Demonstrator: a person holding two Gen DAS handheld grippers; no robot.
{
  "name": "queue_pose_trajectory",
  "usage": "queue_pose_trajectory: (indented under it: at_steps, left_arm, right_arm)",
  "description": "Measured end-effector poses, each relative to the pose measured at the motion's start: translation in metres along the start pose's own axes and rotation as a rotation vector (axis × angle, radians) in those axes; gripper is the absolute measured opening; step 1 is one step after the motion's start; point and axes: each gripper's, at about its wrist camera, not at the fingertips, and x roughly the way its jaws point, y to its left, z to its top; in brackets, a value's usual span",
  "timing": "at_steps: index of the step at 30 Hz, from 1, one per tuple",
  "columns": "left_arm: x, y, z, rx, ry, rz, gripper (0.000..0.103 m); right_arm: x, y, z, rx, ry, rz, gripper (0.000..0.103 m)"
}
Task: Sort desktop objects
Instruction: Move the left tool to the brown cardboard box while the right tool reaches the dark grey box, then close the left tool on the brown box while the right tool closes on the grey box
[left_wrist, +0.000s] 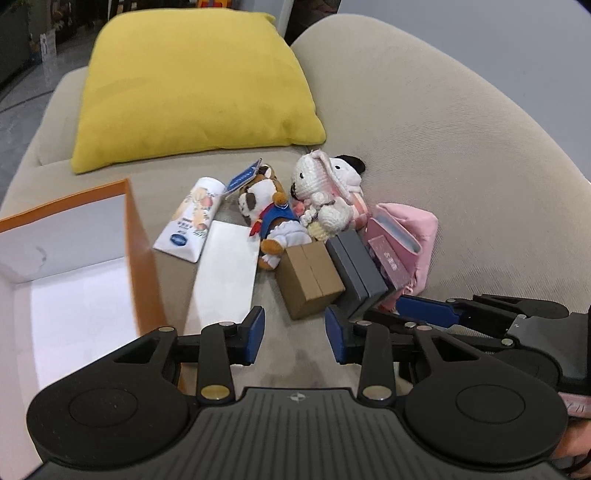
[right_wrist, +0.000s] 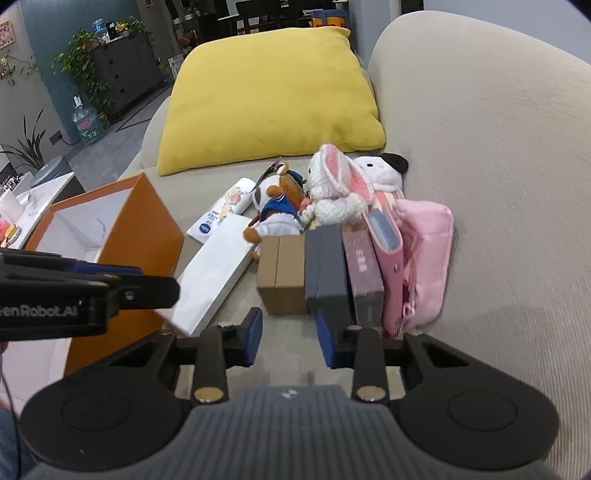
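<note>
A pile lies on the beige sofa seat: a brown cardboard box (left_wrist: 309, 280) (right_wrist: 281, 275), a grey box (left_wrist: 356, 273) (right_wrist: 327, 271), a maroon box (right_wrist: 364, 275), a pink pouch (left_wrist: 410, 236) (right_wrist: 421, 258), a white flat box (left_wrist: 225, 275) (right_wrist: 212, 273), a white tube (left_wrist: 190, 218), a brown-and-white plush (left_wrist: 267, 210) (right_wrist: 279, 212) and a crocheted bunny (left_wrist: 321, 192) (right_wrist: 338, 192). My left gripper (left_wrist: 294, 334) is open and empty just short of the brown box. My right gripper (right_wrist: 290, 339) is open and empty in front of the brown and grey boxes.
An open orange box with a white inside (left_wrist: 140, 236) (right_wrist: 144, 229) stands at the left of the pile. A yellow cushion (left_wrist: 192, 85) (right_wrist: 269, 92) lies behind. The sofa back (left_wrist: 461, 147) rises at the right. My right gripper's fingers (left_wrist: 428, 308) reach in beside the pouch.
</note>
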Motion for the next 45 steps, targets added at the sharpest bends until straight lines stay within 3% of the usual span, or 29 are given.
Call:
queue_pose_trajectory:
  at_steps: [9,16,19,23,32,45]
  left_arm:
    - [0.053,0.004,0.025,-0.030,0.070,-0.018,0.043]
    - [0.085,0.012,0.033,-0.103,0.138,-0.043,0.050]
    - [0.092,0.013,0.034,-0.124,0.158,-0.041,0.051]
    - [0.100,0.013,0.038,-0.145,0.177,-0.053,0.053]
    - [0.117,0.003,0.043,-0.171,0.219,-0.062,0.060]
    - [0.135,0.004,0.047,-0.198,0.265,0.013,0.068]
  right_arm:
    - [0.033,-0.007,0.018,-0.049,0.036,-0.058,0.037]
    - [0.046,-0.009,0.027,-0.088,0.060,-0.091,0.047]
    - [0.059,-0.014,0.028,-0.072,0.109,-0.060,0.040]
    - [0.062,-0.018,0.030,-0.058,0.100,-0.045,0.037]
    - [0.052,-0.031,0.024,0.015,0.134,-0.041,0.035]
    - [0.060,-0.049,0.023,0.112,0.152,0.030,0.037]
